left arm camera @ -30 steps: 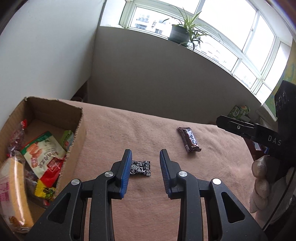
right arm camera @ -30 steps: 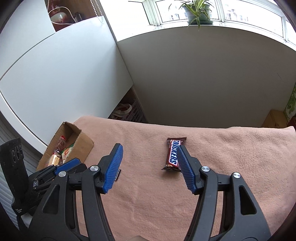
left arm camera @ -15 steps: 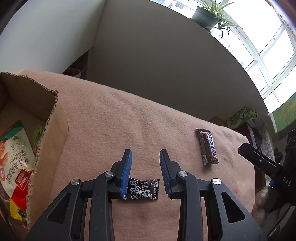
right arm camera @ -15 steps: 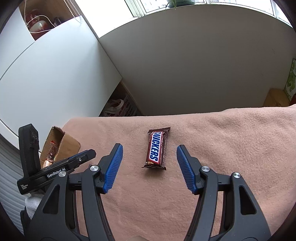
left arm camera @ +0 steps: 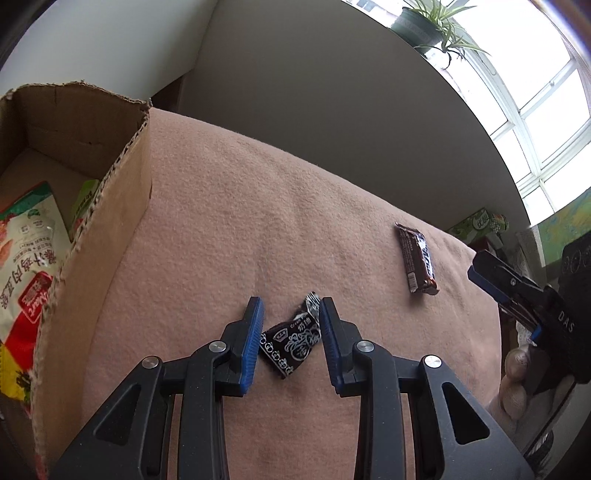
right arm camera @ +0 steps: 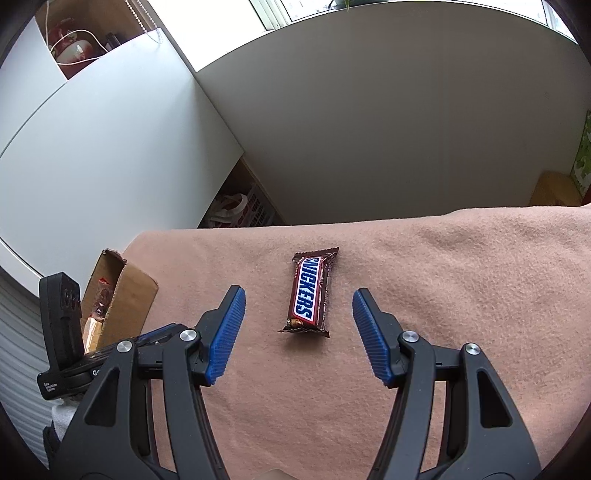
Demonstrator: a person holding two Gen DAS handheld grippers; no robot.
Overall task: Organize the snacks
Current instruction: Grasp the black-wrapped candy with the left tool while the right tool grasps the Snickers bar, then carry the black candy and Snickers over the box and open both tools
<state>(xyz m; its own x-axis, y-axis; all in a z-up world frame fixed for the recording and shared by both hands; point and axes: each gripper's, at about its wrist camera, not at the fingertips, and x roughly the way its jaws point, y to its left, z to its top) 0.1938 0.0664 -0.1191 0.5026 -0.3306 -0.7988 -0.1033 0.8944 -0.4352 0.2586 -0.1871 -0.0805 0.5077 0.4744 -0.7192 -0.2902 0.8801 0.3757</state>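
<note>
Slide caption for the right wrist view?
Open right hand-held gripper straddles a Snickers bar lying on the pink blanket.

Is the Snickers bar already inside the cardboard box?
No, the Snickers bar lies on the pink blanket, apart from the cardboard box.

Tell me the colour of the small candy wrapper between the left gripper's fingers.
Black with white print, clearest in the left wrist view: candy wrapper.

One Snickers bar [right arm camera: 309, 294] on pink blanket [right arm camera: 461, 295]. One small black-wrapped candy [left arm camera: 291, 341] on same blanket. One open cardboard box [left arm camera: 107, 236]; inside, at least two snack packets visible, one white-red-green packet [left arm camera: 26, 254] foremost, exact total unclear. Two handheld grippers: left gripper [left arm camera: 290, 341], right gripper [right arm camera: 297, 332]. One potted plant [left arm camera: 424, 26] on windowsill.
</note>
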